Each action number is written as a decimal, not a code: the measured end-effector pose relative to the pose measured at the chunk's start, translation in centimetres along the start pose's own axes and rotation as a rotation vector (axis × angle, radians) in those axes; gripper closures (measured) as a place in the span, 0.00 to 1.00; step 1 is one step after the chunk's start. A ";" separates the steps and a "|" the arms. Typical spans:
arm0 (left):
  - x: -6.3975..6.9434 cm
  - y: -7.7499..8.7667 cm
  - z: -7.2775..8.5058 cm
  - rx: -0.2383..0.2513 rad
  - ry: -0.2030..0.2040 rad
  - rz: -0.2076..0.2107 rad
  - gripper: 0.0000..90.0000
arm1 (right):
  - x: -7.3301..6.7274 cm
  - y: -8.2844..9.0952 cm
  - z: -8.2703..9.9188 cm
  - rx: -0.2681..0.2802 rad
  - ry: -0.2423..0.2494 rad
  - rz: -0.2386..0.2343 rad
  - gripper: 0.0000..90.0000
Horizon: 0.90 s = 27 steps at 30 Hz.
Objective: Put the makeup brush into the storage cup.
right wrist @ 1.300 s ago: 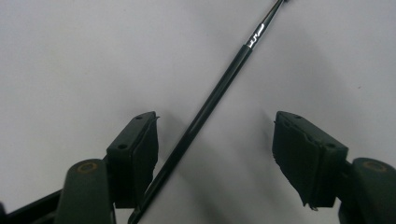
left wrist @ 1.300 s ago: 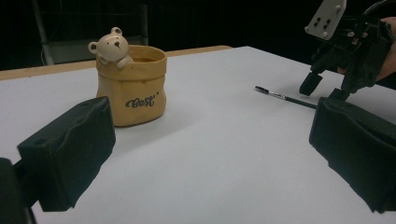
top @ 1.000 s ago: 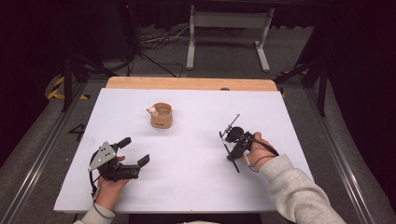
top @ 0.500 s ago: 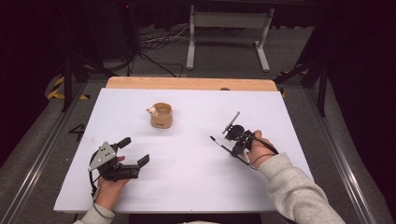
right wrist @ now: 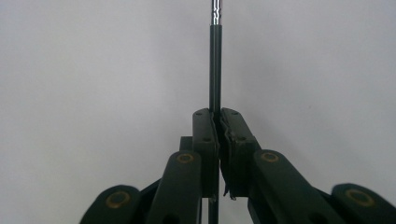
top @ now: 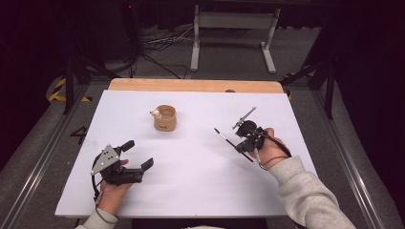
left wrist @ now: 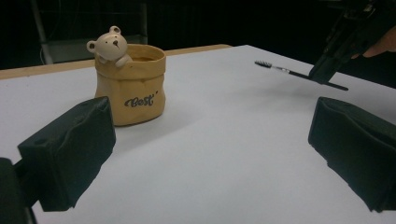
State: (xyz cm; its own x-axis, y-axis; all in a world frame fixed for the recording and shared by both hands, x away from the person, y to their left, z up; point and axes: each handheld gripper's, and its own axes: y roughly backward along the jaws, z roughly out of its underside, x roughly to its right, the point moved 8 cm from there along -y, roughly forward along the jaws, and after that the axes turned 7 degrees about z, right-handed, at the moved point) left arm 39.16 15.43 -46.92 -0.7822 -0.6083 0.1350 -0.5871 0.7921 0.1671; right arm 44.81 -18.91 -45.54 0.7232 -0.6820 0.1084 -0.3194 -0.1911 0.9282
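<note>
Brush head is cut off at the top edge of the right gripper view. Right gripper [top: 241, 141] clamped on the thin black brush [top: 224, 137] — handle pinched between the pads, lifted off the white table [top: 200, 181]. Left gripper [top: 138, 155] spread wide, holding nothing — bear cup [left wrist: 130, 84] ahead of it, apart.

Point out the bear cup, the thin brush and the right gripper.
bear cup [left wrist: 133, 91], left gripper view, front wall.
thin brush [top: 224, 137], high view, shaft near the tip.
right gripper [right wrist: 218, 126], right gripper view, between fingertips.
</note>
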 end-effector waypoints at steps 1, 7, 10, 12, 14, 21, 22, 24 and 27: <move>0.0 0.0 0.0 -0.001 0.001 -0.001 0.02 | 0.0 0.7 -0.4 0.063 0.007 0.004 0.95; 0.0 0.0 0.0 -0.001 -0.001 -0.003 0.02 | -0.5 1.9 -1.0 0.239 0.015 -0.020 0.95; 0.0 -0.1 0.0 -0.001 -0.001 0.000 0.02 | -0.9 2.4 -1.2 0.303 0.018 -0.023 0.95; 0.0 -0.1 0.0 -0.002 -0.001 -0.001 0.02 | -1.1 3.0 -1.3 0.364 0.025 -0.028 0.95; 0.0 -0.1 0.0 -0.001 -0.001 0.000 0.02 | -1.3 3.4 -1.4 0.413 0.021 -0.031 0.95; 0.1 -0.1 0.1 -0.004 -0.002 0.005 0.02 | -2.3 4.8 -1.6 0.608 0.044 -0.046 0.95; 0.1 -0.1 0.1 -0.004 -0.002 0.004 0.02 | -2.5 4.9 -1.7 0.647 0.050 -0.050 0.95; 0.0 -0.2 0.1 -0.010 -0.003 0.002 0.02 | -2.8 5.2 -1.6 0.712 0.056 -0.057 0.95; 0.1 -0.3 0.2 -0.013 -0.002 0.003 0.02 | -3.1 5.4 -1.5 0.781 0.059 -0.069 0.95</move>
State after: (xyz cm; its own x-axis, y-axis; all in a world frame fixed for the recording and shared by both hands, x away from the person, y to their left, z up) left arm 39.21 15.19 -47.11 -0.7841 -0.6061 0.1336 -0.5824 0.7929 0.1792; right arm 41.78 -16.74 -40.36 0.7814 -0.6161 0.0991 -0.5948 -0.6874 0.4168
